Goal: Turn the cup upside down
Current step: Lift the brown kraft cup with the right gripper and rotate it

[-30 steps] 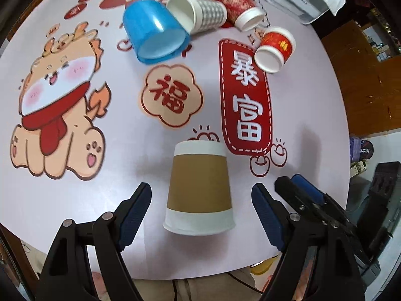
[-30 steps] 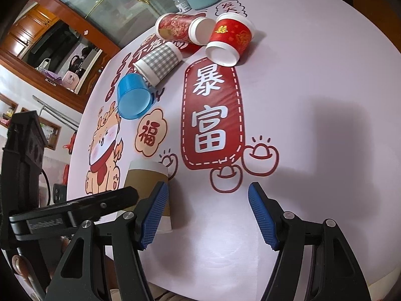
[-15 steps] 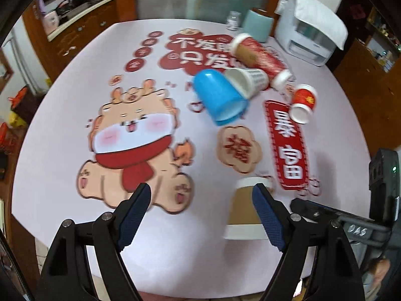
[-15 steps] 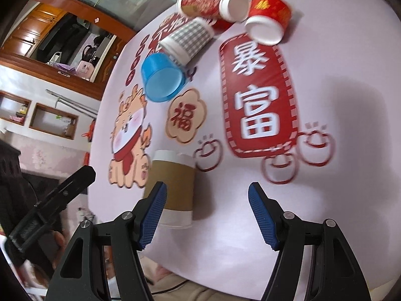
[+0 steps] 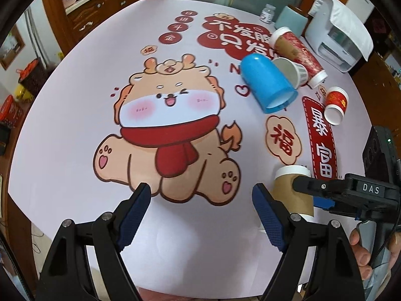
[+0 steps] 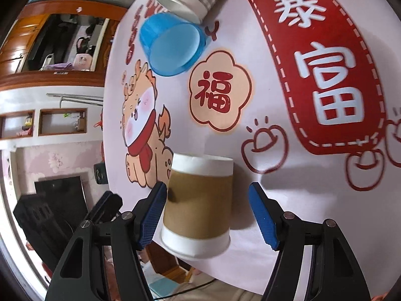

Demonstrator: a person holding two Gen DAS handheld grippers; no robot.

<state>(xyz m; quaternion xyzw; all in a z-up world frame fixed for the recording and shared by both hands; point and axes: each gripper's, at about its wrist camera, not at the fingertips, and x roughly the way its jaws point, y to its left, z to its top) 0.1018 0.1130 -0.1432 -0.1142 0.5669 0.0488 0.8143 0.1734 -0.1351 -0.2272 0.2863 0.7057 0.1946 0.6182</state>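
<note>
The brown paper cup [image 6: 198, 205] stands near the table [image 6: 313, 195] edge between the right gripper [image 6: 207, 213] fingers, which are apart; close squarely on the sleeve. Left gripper [image 5: 203, 215] fingers are apart, empty.

Home dining room: wooden cabinets [image 5: 100, 5], festive tablecloth [image 5: 75, 125].

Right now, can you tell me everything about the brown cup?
The brown cup looks like paper: a tan band with white bands at both ends. It stands near the table's near edge, wider end down, so it seems already upside down. The right hand-held gripper is open around it, the left pad at or nearly on its side, the other apart.
</note>
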